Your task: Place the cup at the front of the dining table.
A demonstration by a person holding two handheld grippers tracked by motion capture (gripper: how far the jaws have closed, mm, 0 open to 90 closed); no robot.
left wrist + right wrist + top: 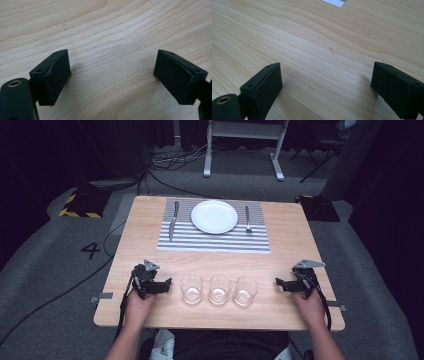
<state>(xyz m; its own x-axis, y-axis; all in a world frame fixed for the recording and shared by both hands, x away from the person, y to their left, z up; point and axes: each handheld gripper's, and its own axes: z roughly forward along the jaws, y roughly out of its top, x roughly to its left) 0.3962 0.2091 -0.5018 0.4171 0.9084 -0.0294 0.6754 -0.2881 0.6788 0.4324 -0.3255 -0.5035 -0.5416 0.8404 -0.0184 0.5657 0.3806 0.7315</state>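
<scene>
L hand-held gripper [168,284] rests on worktop [280,265], jaws apart w/ nothing between, just left of the row of 3 glasses: left glass [191,288], mid glass [219,289], right glass [245,291]. R hand-held gripper [278,283] sits right of the row, jaws wide, empty. Both point inward at the glasses, not touching.
</scene>
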